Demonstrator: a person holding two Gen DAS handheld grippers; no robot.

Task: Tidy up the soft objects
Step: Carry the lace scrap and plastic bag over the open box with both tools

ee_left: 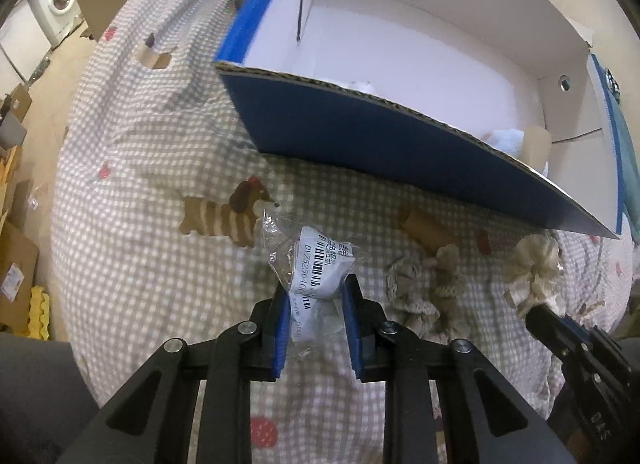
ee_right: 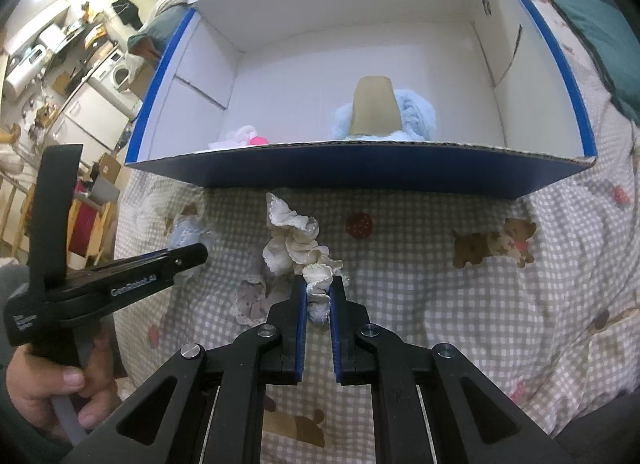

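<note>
Both pairs of jaws were clamped on something; the left gripper [ee_left: 316,296] pinched a clear plastic packet [ee_left: 316,264] bearing a white barcode label, held just above the checked bedspread [ee_left: 160,272], while the right gripper [ee_right: 318,296] squeezed one end of a cream frilled cloth [ee_right: 296,244] whose ruffles trailed forward over the bedspread toward the box; in the left view that same cloth [ee_left: 534,268] bunched at the tip of the right gripper [ee_left: 536,314] near the right edge of the picture; a greyish lace-edged cloth [ee_left: 424,288] lay crumpled on the bedspread between the two grippers, just beside the packet; the blue cardboard box [ee_right: 360,171] with its white interior stood open on the bed just beyond both tools; inside it, close to the near wall, sat a pale blue fluffy item [ee_right: 412,115] with a tan cardboard piece [ee_right: 376,109] propped against it, and to the left a small white-and-pink soft item [ee_right: 246,135]; a printed dachshund [ee_left: 228,215] on the bedspread showed just left of the packet; a washing machine [ee_left: 56,3] stood in the background, well apart from the bed; a person's hand [ee_right: 56,392] gripped the handle of the left tool.
</note>
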